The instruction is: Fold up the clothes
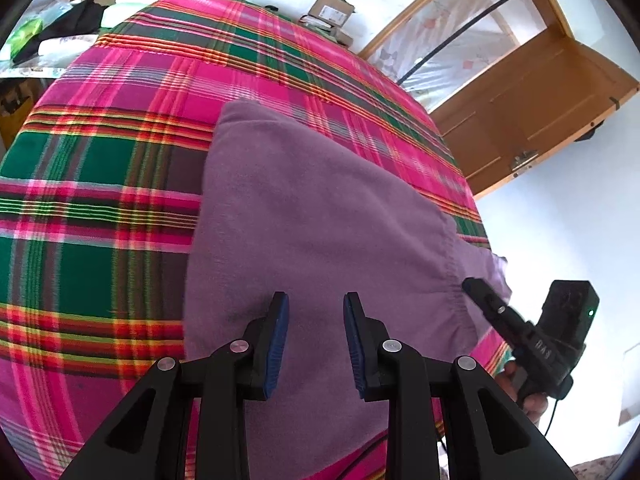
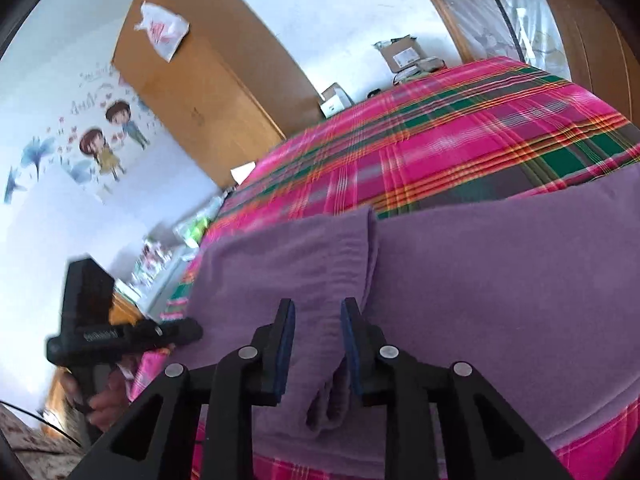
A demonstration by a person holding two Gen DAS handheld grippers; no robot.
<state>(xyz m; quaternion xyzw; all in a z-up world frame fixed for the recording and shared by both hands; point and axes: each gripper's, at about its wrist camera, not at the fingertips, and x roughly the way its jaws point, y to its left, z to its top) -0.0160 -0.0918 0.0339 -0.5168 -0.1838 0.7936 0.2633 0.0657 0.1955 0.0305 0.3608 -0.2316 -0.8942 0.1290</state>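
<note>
A purple garment [image 1: 320,208] lies folded on a bed with a pink and green plaid cover [image 1: 100,184]. My left gripper [image 1: 316,332] hovers open over the garment's near part, with only flat cloth showing beneath the gap. In the left wrist view my right gripper [image 1: 492,304] sits at the garment's gathered right edge, held by a hand [image 1: 532,400]. In the right wrist view the right gripper [image 2: 318,336] stands open, and a raised fold of the purple garment [image 2: 480,280] runs between its fingers; the pads do not press it. The left gripper [image 2: 176,330] shows at the left.
A wooden wardrobe [image 2: 200,92] stands by the wall with cartoon stickers. Cardboard boxes [image 1: 330,10] sit beyond the bed's far side. A wooden door [image 1: 520,92] is on the right. A cluttered side table [image 1: 60,28] stands at the far left.
</note>
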